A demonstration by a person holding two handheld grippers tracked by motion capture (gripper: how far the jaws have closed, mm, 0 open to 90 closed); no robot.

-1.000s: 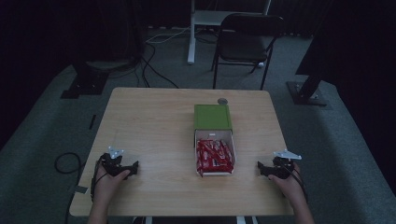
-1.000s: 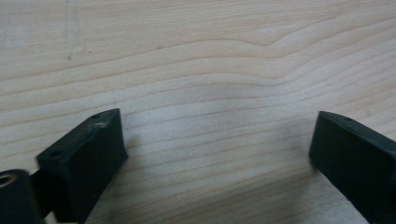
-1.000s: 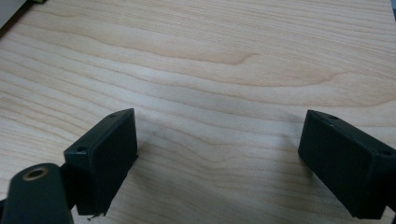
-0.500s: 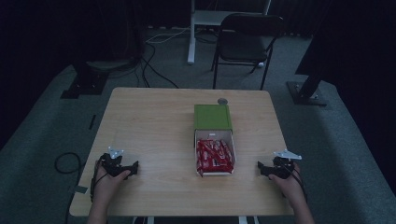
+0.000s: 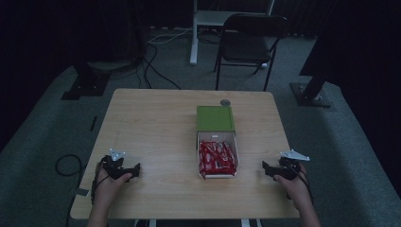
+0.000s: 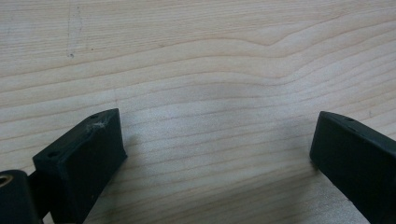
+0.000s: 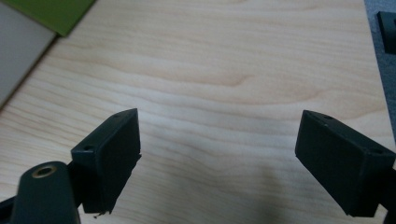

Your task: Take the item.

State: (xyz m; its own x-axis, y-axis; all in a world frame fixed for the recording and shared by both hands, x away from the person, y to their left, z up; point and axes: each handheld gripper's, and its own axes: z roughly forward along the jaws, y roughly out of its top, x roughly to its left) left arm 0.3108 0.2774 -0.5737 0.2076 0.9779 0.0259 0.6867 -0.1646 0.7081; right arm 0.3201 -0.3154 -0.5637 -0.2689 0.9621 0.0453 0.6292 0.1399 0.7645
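Note:
A white box (image 5: pixel 235 158) with a green lid flap (image 5: pixel 215 118) lies open at the middle of the wooden table (image 5: pixel 156 127); several red packets (image 5: pixel 216 158) fill it. My left gripper (image 5: pixel 134 171) rests near the table's front left, held by a hand, its jaws wide apart over bare wood (image 6: pixel 210 121). My right gripper (image 5: pixel 265 169) rests at the front right, also open with nothing between its jaws; in the right gripper view the green lid (image 7: pixel 56 11) and the box's white wall (image 7: pixel 18 51) sit at the upper left.
A small round grey object (image 5: pixel 225 102) lies on the table behind the green lid. A dark chair (image 5: pixel 250 40) and a white desk leg (image 5: pixel 194 38) stand beyond the table. Cables (image 5: pixel 156 71) run on the carpet at the left.

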